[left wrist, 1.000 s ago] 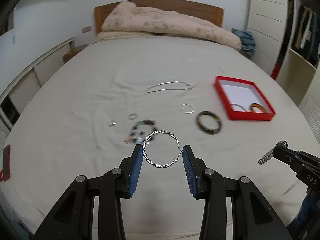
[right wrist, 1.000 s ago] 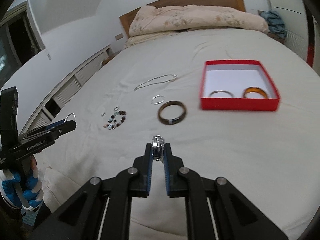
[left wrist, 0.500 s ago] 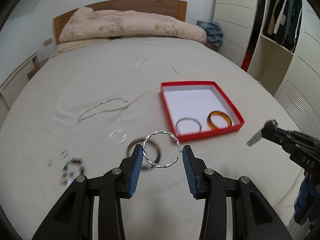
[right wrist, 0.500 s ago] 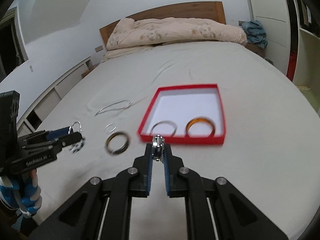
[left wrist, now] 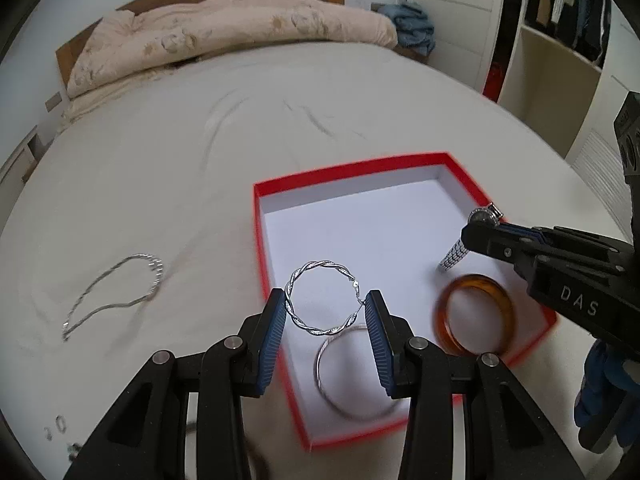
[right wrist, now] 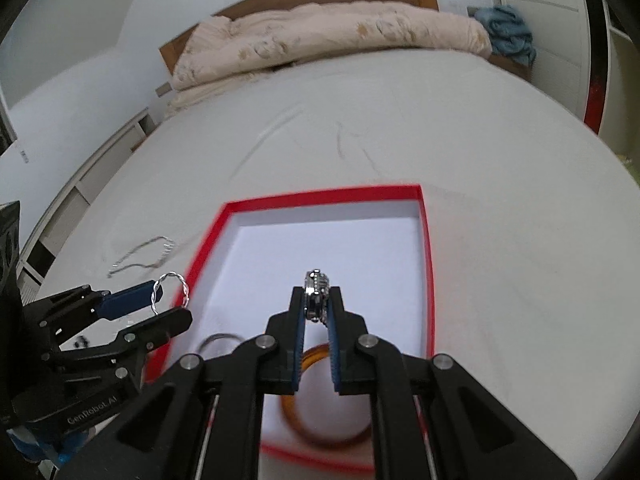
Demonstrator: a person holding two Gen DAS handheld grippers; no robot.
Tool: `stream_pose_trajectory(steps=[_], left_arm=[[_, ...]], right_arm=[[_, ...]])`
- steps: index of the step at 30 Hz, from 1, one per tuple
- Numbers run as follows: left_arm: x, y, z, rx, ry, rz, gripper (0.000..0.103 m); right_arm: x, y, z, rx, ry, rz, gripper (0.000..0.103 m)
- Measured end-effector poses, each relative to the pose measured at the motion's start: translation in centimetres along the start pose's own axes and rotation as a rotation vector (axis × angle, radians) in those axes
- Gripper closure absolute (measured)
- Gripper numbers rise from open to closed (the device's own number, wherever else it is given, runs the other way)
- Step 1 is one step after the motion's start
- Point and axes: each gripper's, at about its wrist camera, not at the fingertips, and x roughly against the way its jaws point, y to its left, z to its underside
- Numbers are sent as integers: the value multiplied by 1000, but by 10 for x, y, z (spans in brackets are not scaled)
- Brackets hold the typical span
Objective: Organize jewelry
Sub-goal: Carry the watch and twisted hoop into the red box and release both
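The twisted silver hoop [left wrist: 322,303] is clamped between the half-spread ribbed blue pads of the left gripper [left wrist: 325,310], above the red box [left wrist: 276,190]. The right gripper [right wrist: 316,300] pinches a metal watch [right wrist: 317,288] over the box's white floor, beside an amber bangle [left wrist: 474,312] and a plain silver bangle [left wrist: 344,376].

The twisted hoop [left wrist: 322,298] held between the jaws of the left gripper [left wrist: 325,312] is shiny silver metal with a rope-like surface, and the jaws carry ribbed blue pads [left wrist: 273,334] on matt black plastic. Under these jaws the red box [left wrist: 259,240] looks like matt cardboard with a smooth white paper inside, where a plain polished metal bangle [left wrist: 352,376] and a glossy amber bangle [left wrist: 474,314] lie. The watch [right wrist: 317,294] in the jaws of the right gripper [right wrist: 316,312] is bright, glittering metal, and the bed sheet [left wrist: 160,168] around the box is soft matt cloth.
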Motion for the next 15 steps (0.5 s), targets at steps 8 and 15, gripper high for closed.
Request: stream_pose_trajectory(steps=[8, 15], left_arm=[[-39, -7, 1, -36, 51, -15, 63], [-49, -12, -3, -71, 50, -51, 62]], right_arm=[[-28, -13, 5, 38, 59, 40, 92], [-27, -11, 1, 102, 80, 97, 89]])
